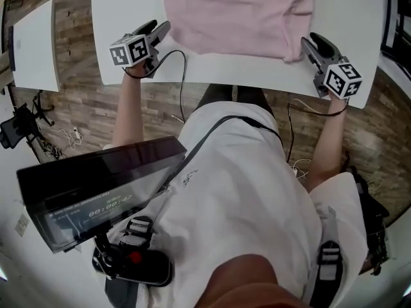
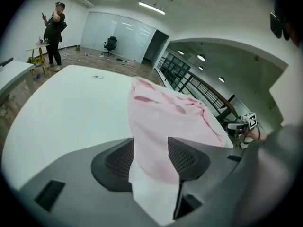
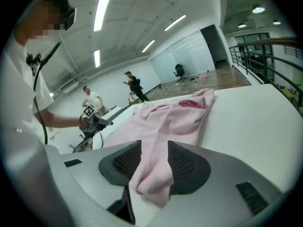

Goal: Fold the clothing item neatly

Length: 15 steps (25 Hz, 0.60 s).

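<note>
A pink garment [image 1: 237, 18] lies spread on the white table [image 1: 128, 5], with its near edge toward me. My left gripper [image 1: 160, 29] sits at the garment's near-left corner. In the left gripper view the jaws [image 2: 150, 155] stand wide apart, and the pink cloth [image 2: 161, 117] lies loose between the pads with bare table showing below it. My right gripper [image 1: 311, 42] is at the near-right corner. In the right gripper view a bunched fold of the garment [image 3: 175, 117] rests between its parted jaws [image 3: 154, 162].
The table's near edge [image 1: 212, 81] runs just behind both grippers, above a wooden floor with cables [image 1: 64, 136]. A second white table [image 1: 32, 43] stands to the left. People stand far off [image 2: 54, 32] [image 3: 135, 86]. A dark screen device [image 1: 96, 191] hangs at my waist.
</note>
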Tool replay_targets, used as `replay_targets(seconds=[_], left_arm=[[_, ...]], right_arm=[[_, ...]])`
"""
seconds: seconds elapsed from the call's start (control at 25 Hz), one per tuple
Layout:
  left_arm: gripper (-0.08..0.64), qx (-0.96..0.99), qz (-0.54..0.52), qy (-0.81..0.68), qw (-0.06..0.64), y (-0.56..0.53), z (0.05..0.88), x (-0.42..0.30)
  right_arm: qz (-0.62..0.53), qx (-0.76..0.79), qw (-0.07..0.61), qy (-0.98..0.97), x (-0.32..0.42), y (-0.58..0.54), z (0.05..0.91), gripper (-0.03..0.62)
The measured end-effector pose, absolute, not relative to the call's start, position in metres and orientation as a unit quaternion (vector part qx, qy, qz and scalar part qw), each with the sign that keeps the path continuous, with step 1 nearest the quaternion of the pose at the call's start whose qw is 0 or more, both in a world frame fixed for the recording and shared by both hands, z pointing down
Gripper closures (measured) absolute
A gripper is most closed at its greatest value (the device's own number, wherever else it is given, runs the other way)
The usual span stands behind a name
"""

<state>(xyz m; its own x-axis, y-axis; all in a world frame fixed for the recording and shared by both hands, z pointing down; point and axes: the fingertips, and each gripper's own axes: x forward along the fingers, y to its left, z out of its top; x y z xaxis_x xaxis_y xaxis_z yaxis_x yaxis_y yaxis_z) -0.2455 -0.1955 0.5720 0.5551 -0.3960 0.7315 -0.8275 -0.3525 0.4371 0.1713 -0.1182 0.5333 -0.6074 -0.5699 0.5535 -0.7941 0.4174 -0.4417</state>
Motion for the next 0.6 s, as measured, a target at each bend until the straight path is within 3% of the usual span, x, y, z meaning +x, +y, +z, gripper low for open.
replay_targets(seconds=[0.2,0.4,0.52,0.56,0.6], left_arm=[[0.348,0.757,0.293,-0.395,0.431,-0.128,0.605,-0.23],[0.348,0.744,0.289,-0.393,0.457,-0.109,0.625,-0.19],[0.35,0.733,0.272,-0.397,0.48,-0.112,0.63,-0.173],[0.378,0.73,0.269,-0.406,0.479,-0.117,0.629,-0.17],[0.514,0.728,0.267,-0.419,0.471,-0.124,0.627,-0.171]], right_arm=[[0.286,0.398,0.303,-0.817,0.125,-0.061,0.566,0.437],[0.262,0.431,0.378,-0.776,0.135,-0.063,0.603,0.445],[0.256,0.429,0.374,-0.781,0.133,-0.067,0.6,0.53],[0.258,0.427,0.364,-0.786,0.134,-0.067,0.596,0.535],[0.263,0.422,0.354,-0.792,0.136,-0.066,0.592,0.535]])
